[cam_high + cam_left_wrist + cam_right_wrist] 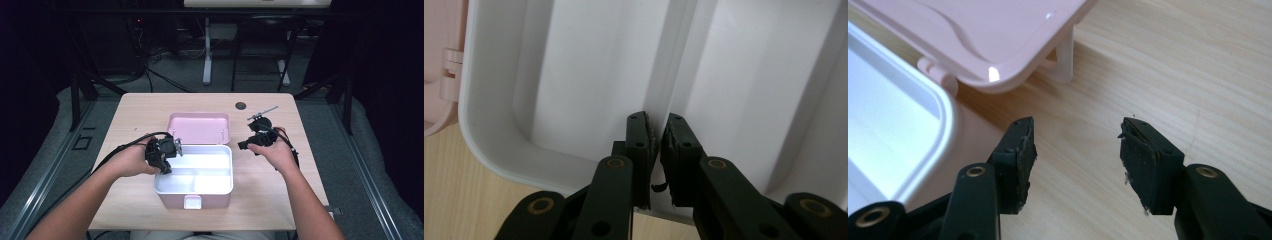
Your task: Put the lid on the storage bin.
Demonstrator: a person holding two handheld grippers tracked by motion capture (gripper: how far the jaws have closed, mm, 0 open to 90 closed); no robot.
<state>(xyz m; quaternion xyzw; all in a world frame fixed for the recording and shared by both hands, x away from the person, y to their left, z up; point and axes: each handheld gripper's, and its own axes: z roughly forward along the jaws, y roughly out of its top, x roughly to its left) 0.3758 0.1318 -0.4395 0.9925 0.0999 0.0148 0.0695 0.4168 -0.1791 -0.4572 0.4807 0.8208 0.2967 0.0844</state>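
Note:
A pink box point(172, 200) stands open at the table's middle, its pink lid point(198, 127) lying flat behind it. Inside sits a white tray point(200, 167) with two compartments. My left gripper point(166, 165) is at the box's left rim. In the left gripper view its jaws point(658, 137) are pinched almost together on the tray's white divider ridge point(674, 60), where the ridge meets the near wall. My right gripper point(245, 145) hovers to the right of the lid. Its jaws point(1078, 150) stand open over bare wood, with the lid's corner point(1013, 75) just ahead and nothing between them.
The light wooden table point(135, 110) has a dark round hole point(241, 105) near its far edge. Both forearms come in from the near side. Desk legs and cables stand on the floor beyond the table.

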